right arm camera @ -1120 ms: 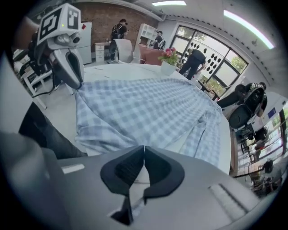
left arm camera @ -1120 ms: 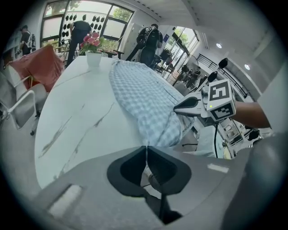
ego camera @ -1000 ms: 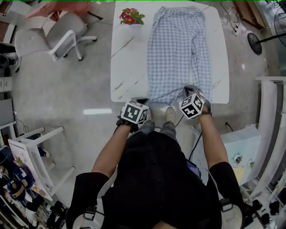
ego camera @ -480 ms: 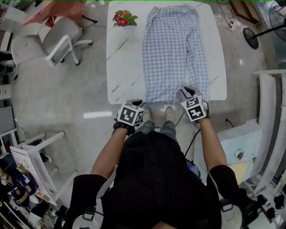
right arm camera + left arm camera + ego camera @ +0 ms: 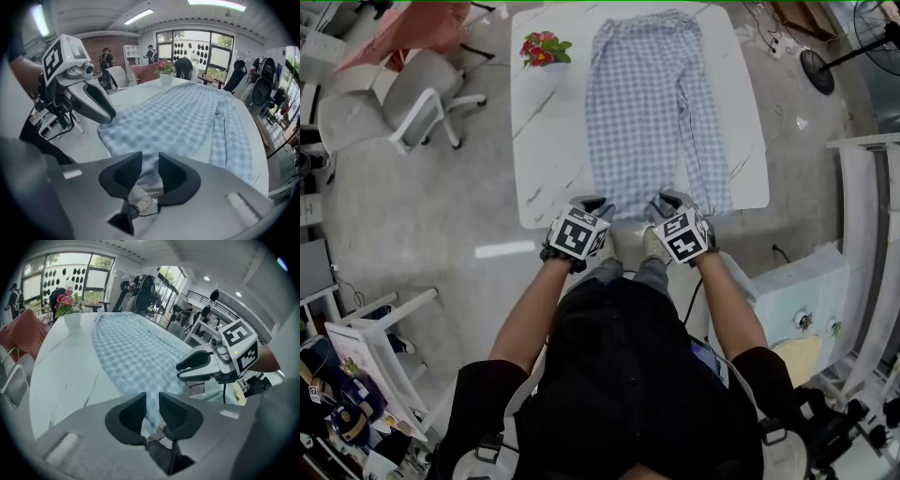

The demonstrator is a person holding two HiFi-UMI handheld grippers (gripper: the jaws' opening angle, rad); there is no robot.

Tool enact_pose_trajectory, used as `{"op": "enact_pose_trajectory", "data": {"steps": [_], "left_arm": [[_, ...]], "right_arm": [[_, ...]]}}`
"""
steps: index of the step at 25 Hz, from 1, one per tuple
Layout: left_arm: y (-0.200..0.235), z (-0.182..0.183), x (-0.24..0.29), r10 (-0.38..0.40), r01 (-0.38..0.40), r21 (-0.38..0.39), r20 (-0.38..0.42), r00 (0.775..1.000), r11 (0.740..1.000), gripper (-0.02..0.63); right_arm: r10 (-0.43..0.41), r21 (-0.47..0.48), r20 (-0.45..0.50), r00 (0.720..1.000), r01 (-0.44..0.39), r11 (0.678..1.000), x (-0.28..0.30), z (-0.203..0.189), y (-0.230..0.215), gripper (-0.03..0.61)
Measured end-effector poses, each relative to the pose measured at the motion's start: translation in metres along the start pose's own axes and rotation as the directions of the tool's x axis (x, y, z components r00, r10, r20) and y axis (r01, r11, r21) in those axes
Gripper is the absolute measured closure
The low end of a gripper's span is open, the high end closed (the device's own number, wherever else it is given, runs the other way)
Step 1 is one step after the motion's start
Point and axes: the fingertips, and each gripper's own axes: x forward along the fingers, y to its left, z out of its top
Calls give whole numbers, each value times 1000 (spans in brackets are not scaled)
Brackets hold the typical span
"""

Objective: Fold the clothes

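- My left gripper (image 5: 152, 401) is hovering at the near edge of the white table (image 5: 544, 141). Its jaws are standing apart, having just been opening.
- The near left corner of the checked trousers (image 5: 652, 103) is showing in the gap between those jaws. The pads are not pressing on the cloth, so it is lying released.
- My right gripper (image 5: 150, 161) is hovering beside the left one at the same edge. Its jaws are also standing apart after just opening.
- Blue-and-white cloth is showing between the right jaws too, with nothing clamped.
- The trousers are lying flat and lengthwise on the table, legs side by side. The far end is reaching toward the far edge and the near end is hanging slightly over the edge in front of me.
- In the head view, both grippers are sitting close together over the left and middle part of the near end. The right leg's end is lying free, just beside the right gripper.
- Flowers (image 5: 542, 49) are standing near the table's far left corner, apart from the cloth.
- A grey chair (image 5: 403, 94) is standing on the floor to the left, well apart from the table.
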Motion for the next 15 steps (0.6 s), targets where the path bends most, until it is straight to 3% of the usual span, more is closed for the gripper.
{"op": "enact_pose_trajectory", "data": {"steps": [7,11,15], "left_arm": [[16,-15,13,34,-35,-7,-102,994,999,523],[23,-18,12,48,-51,-31,-104,993,998,566],[23,-15,12,45,-48,-31,-104,994,998,560]], "right_arm": [[23,19,-29,999,-22,1000,2,-12,-7,463],[13,28,-31,999,-12,1000,0,-16,-10,463],[20,43,-31,999,-19,999,0,-13,-13,462]]}}
